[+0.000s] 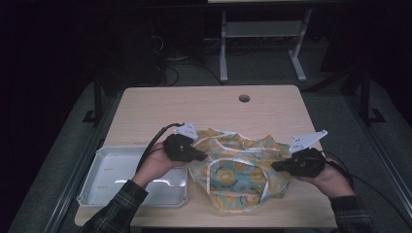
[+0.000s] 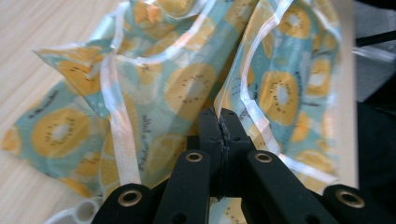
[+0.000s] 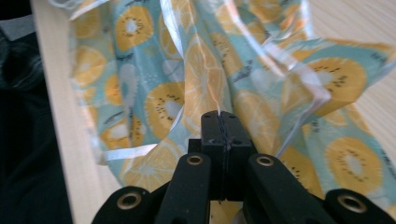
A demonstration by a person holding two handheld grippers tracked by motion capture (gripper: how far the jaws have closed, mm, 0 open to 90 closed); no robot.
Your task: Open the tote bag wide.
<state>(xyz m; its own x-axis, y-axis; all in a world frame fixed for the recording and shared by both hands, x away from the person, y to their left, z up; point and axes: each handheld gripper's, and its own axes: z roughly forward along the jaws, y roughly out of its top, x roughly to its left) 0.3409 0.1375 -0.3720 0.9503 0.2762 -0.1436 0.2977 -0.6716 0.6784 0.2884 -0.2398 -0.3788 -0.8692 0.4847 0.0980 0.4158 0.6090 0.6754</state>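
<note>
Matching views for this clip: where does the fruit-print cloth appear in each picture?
High view: the fruit-print cloth lies crumpled at the table's near edge, between the left gripper and right gripper.
Left gripper view: cloth spreads ahead, pinched in the shut jaws.
Right gripper view: cloth likewise.
Shared landmark: the cloth's white edging ribbon.

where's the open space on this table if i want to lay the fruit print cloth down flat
The far half of the table is bare, from the cloth back to the round hole. The white tray by the near left edge is bare inside too. The near middle is crowded: both claws, left and right, pinch the cloth there.
</note>
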